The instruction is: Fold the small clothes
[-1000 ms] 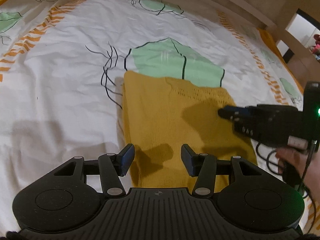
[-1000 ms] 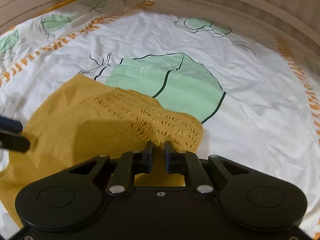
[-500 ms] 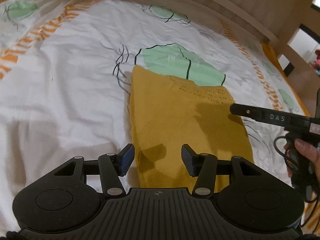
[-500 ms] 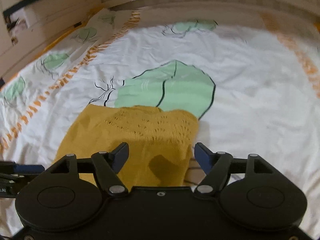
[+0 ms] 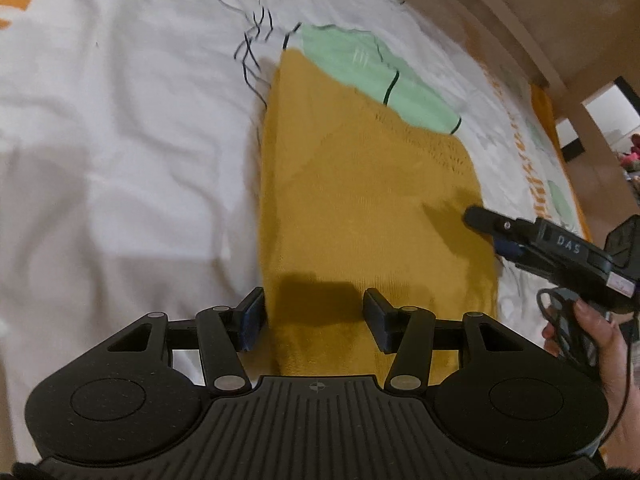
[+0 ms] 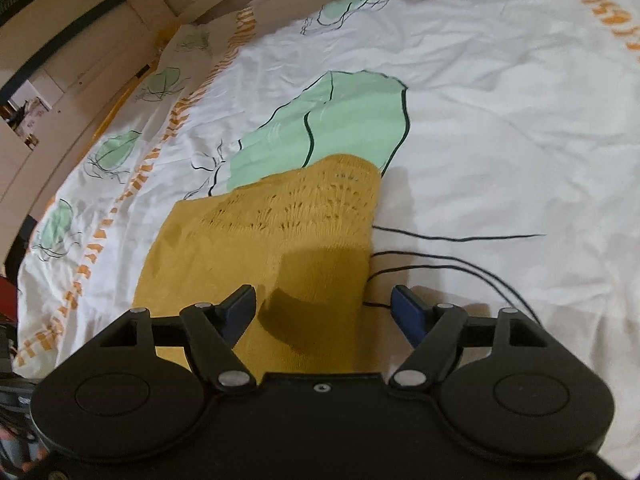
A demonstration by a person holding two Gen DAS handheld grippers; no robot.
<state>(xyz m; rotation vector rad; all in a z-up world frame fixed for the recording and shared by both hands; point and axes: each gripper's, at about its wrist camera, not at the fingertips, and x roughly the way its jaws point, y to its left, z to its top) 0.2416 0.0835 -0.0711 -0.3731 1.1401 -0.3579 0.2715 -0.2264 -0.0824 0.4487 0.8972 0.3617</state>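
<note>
A mustard-yellow knitted garment (image 5: 360, 208) lies folded flat as a long rectangle on the bed sheet (image 5: 120, 128); it also shows in the right wrist view (image 6: 280, 240), with its lace-patterned edge farthest away. My left gripper (image 5: 314, 320) is open and empty, just above the garment's near left edge. My right gripper (image 6: 324, 312) is open and empty, over the garment's right edge. The right gripper also shows from the side in the left wrist view (image 5: 480, 220), at the garment's right side.
The white sheet (image 6: 500, 140) carries green leaf prints (image 6: 328, 128), black line drawings and orange borders. A wooden bed frame (image 5: 520, 32) runs along the far side. A hand with a cable (image 5: 580, 340) holds the right gripper.
My right gripper has opened and let go of the garment's edge, then drawn back to the right. My left gripper has stayed open and moved closer over the garment.
</note>
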